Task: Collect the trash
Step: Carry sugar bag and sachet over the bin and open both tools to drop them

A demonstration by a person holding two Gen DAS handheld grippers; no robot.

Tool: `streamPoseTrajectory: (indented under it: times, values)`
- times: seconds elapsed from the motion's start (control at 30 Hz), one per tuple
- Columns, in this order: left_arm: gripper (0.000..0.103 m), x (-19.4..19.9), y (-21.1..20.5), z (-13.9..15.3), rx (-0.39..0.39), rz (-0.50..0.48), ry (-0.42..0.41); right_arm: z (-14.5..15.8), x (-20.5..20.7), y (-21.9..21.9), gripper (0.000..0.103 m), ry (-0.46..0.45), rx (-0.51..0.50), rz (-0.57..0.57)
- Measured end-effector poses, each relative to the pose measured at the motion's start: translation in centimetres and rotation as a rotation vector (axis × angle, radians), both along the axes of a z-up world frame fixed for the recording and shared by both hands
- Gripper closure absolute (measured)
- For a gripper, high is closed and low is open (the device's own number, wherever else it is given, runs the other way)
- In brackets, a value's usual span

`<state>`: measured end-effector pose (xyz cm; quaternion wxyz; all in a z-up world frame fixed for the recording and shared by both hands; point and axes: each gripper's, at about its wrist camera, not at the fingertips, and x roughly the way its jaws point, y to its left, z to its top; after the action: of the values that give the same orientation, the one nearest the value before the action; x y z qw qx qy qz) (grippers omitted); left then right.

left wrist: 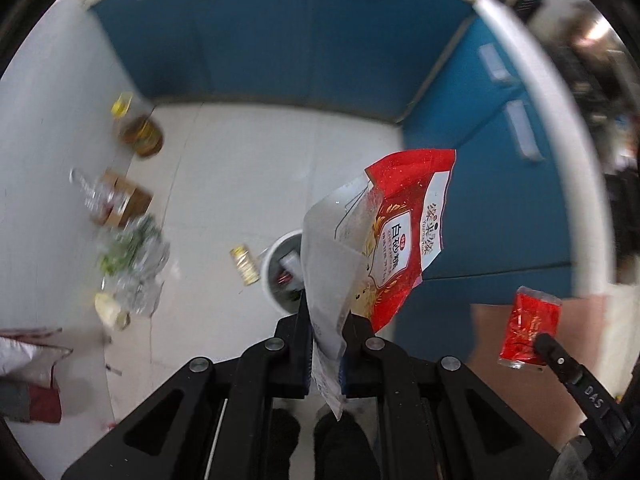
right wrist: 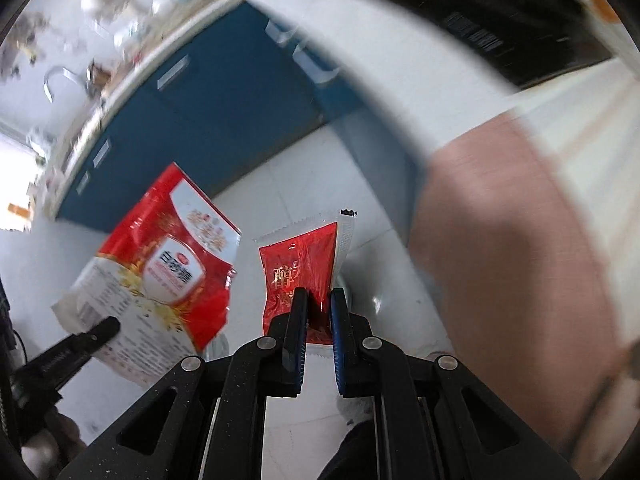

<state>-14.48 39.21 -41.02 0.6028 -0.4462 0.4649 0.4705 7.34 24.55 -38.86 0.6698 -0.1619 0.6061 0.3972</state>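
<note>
left wrist view, left to right: white bin (left wrist: 276,272) sitting lower centre of frame, just left of and beneath left gripper (left wrist: 328,316); clamping on large red-and-white bag (left wrist: 384,240), long axis rising toward upper right. right gripper (right wrist: 318,300) pinching small red sachet (right wrist: 300,268), standing upright at centre of the right wrist frame. judging left gripper nearer the bin.

floor (left wrist: 248,152): pale tiles
cabinets (left wrist: 280,40): blue, rising from the floor
counter (left wrist: 532,92): white edge atop the cabinets
</note>
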Motion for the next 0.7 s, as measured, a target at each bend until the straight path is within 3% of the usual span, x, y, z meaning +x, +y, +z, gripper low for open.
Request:
streamPoseTrajectory:
  times: [0.13,0.23,0.4,0.57,0.7]
  values:
    - [0.097,-3.2,2.6,-10.0,-0.069,0.039,0.066,-9.7,-2.4,3.7,0.092,0.052,-0.073,0.033]
    - [0.096,-4.5,4.1,-18.2,-0.121,0.047,0.108,-19.7,-4.1,6.1,0.092,0.123,-0.138,0.048]
    - [0.096,-4.8,5.4,-30.5,-0.212,0.022,0.142,-33.2,-6.0,9.0,0.092,0.133,-0.227,0.109]
    - [0.090,-3.4,5.8,-37.7,-0.276,-0.058,0.172,-41.8,-6.4,10.6,0.091,0.106,-0.277,0.157]
    - [0.088,-3.0,5.6,-38.7,-0.268,-0.060,0.162,-45.6,-6.3,11.7,0.090,0.096,-0.327,0.194]
